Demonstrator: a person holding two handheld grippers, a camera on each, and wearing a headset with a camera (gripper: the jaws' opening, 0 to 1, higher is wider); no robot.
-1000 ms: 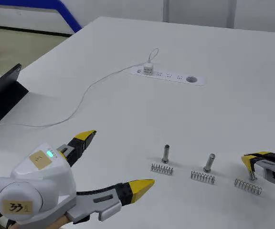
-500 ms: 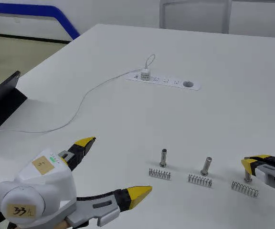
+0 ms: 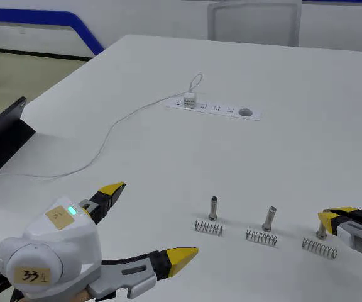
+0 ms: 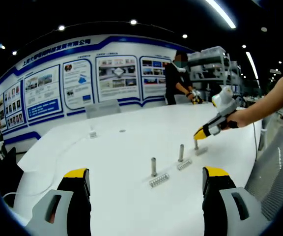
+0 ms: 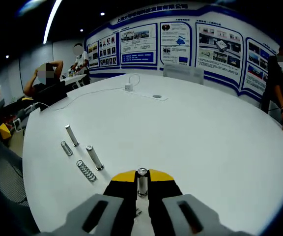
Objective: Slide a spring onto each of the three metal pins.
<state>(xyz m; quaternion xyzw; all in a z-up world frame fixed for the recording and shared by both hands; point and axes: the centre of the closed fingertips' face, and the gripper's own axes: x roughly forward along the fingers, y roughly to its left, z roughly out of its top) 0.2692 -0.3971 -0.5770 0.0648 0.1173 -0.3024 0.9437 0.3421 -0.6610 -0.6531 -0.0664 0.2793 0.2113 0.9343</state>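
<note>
Lying flat, coiled springs (image 3: 261, 237) sit beside three upright pins (image 3: 269, 218).

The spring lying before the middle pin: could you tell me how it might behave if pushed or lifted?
The spring lies on its side on the smooth table, so a push would probably roll it. Its thin open coils suggest it is light and may squash or bend if pinched hard.

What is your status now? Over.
Left gripper open, hovers over table. Right gripper shut on rightmost pin. Three springs lie loose, none on pins. No obstruction.
</note>
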